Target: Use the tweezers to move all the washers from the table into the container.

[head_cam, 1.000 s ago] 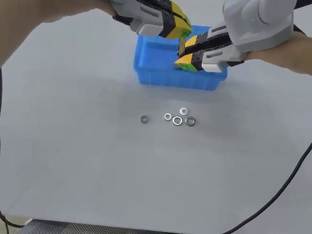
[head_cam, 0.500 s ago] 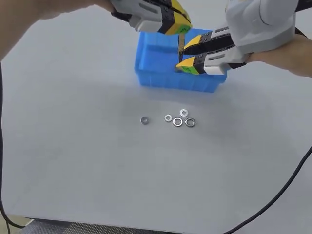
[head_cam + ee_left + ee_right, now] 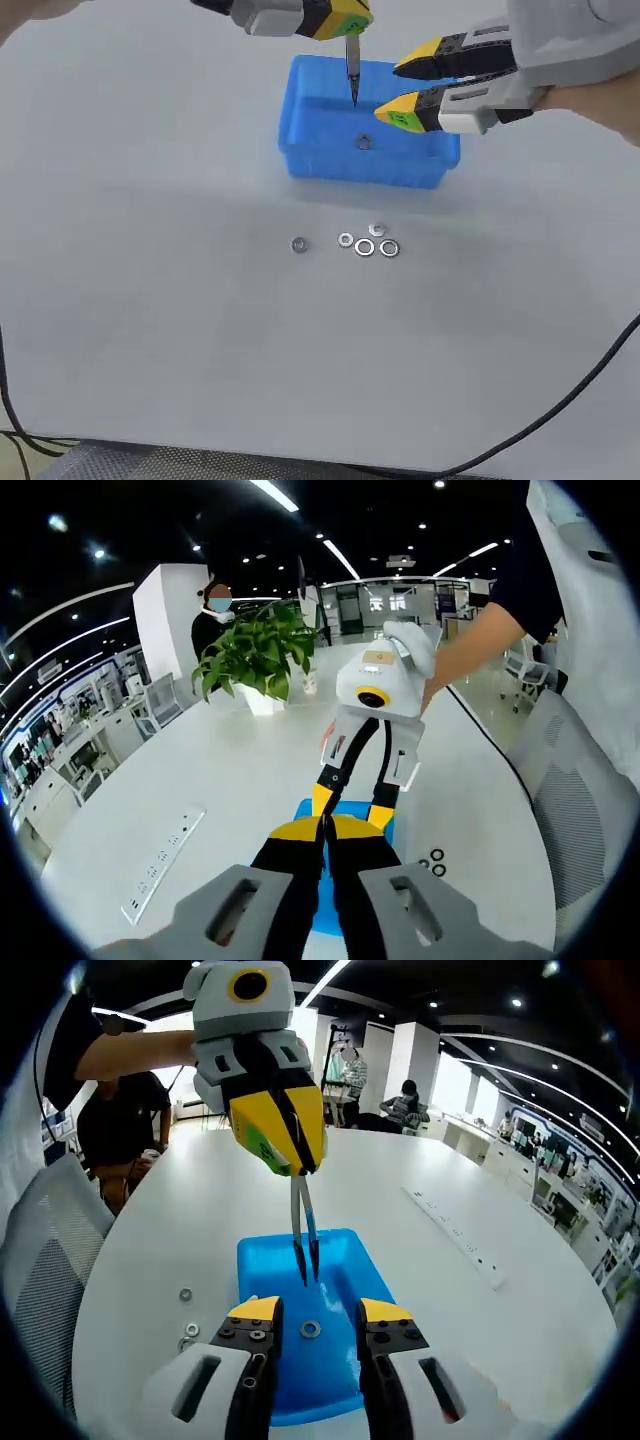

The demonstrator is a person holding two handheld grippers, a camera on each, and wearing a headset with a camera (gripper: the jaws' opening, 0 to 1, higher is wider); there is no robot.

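Observation:
The blue container (image 3: 300, 150) stands at the back of the table with one washer (image 3: 364, 142) lying inside it. My left gripper (image 3: 345, 20) hangs above it, shut on the metal tweezers (image 3: 352, 72), which point straight down with nothing at their tips. My right gripper (image 3: 395, 93) is open to the right of the tweezers, over the container's right half. Several washers (image 3: 364, 247) lie on the table in front of the container, one washer (image 3: 299, 244) apart to the left. In the right gripper view the tweezers (image 3: 303, 1225) hang over the container (image 3: 345, 1260) and its washer (image 3: 311, 1329).
A black cable (image 3: 590, 370) runs across the table's right front corner. The grey tabletop (image 3: 180, 320) spreads wide to the left and front. In the left gripper view a potted plant (image 3: 255, 655) and a power strip (image 3: 160, 875) sit farther along the bench.
The left gripper has risen with the tweezers. The right gripper has drawn back to the right, away from the tweezers. A washer now shows on the container floor.

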